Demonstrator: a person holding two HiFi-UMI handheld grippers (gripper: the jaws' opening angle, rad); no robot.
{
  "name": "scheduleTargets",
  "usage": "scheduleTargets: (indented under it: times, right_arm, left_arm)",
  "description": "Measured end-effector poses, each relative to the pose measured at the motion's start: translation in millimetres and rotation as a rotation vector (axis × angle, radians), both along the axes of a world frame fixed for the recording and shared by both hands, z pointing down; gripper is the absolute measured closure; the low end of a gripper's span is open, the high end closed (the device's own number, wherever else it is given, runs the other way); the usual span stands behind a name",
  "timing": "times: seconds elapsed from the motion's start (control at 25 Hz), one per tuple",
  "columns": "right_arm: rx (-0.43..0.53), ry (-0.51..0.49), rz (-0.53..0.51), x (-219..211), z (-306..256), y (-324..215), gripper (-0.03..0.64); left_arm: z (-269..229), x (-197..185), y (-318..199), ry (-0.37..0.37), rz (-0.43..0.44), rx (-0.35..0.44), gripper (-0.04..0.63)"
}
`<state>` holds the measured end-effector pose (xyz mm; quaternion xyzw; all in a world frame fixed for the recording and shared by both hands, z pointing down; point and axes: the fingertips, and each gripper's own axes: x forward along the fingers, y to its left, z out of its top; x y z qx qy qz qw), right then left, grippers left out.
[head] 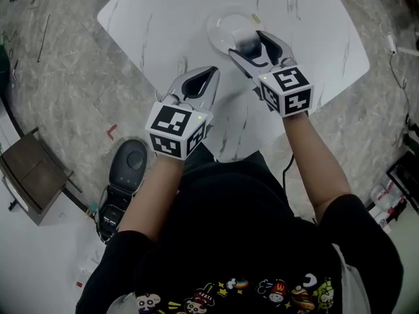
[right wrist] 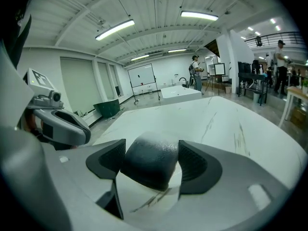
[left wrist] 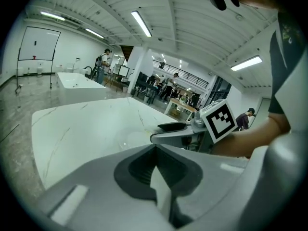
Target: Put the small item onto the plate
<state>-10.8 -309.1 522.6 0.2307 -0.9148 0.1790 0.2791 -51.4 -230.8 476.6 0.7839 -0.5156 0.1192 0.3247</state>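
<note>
The surface (head: 163, 18) is a white, grey-veined top with rounded corners on a speckled grey floor (head: 72, 77), and a clear plate (head: 221, 22) rests near its middle. The right gripper (head: 247, 44) is clamped on the small dark item (right wrist: 148, 163) at the plate's near rim, though whether the item touches the glass cannot be told; the left gripper (head: 208, 74) hangs just beside it over bare surface, its jaws together on nothing. Around them is a big white hall with strip lights (left wrist: 141, 23) on a ribbed ceiling, a whiteboard (right wrist: 141, 75) and people standing far off.
</note>
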Motion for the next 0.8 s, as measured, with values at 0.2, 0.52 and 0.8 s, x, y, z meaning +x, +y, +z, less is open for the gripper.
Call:
scheduleTargets:
  times: [0.2, 0.52, 0.8]
  right_arm:
    - [-0.007, 0.026, -0.019, -6.1, 20.1, -10.2, 0.249]
    - [0.01, 0.075, -0.065, -20.2, 39.6, -24.0, 0.249]
    - [0.009, 0.128, -0.096, -24.6, 58.1, -29.3, 0.249]
  left_arm:
    - [20.0, -3.0, -2.4, 0.013, -0.033, -0.026, 0.594]
    - [41.7, -5.9, -5.7, 0.042, -0.067, -0.042, 0.594]
    - [50.8, -6.9, -5.2, 0.063, -0.091, -0.049, 0.594]
